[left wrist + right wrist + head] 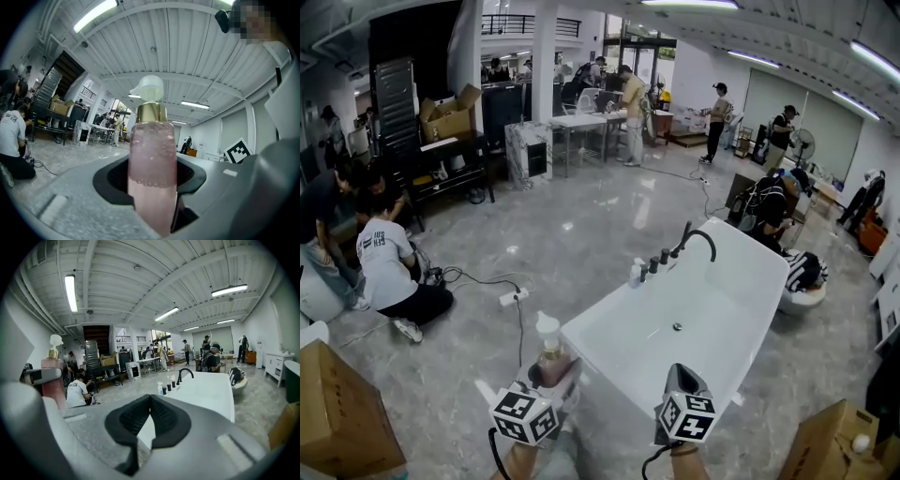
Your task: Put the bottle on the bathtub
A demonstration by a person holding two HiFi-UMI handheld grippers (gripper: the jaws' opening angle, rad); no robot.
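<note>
The bottle (pixel 549 352) holds pink liquid and has a gold collar and a white pump. It stands upright in my left gripper (pixel 551 371), whose jaws are shut on its body, just left of the near corner of the white bathtub (pixel 581 330). The left gripper view shows the bottle (pixel 152 159) filling the gap of the left gripper (pixel 151 182). My right gripper (pixel 680 373) hovers over the tub's near end. The right gripper view shows the right gripper (pixel 150 399) shut with nothing in it, the tub (pixel 211 390) ahead and the bottle (pixel 52 376) at the left.
A black faucet (pixel 698 239) and several small bottles (pixel 636 273) stand on the tub's far rim. Cardboard boxes (pixel 337 403) (pixel 834 441) flank me. People crouch at the left (pixel 389 272) and one bends beyond the tub (pixel 769 211). A power strip (pixel 514 297) lies on the floor.
</note>
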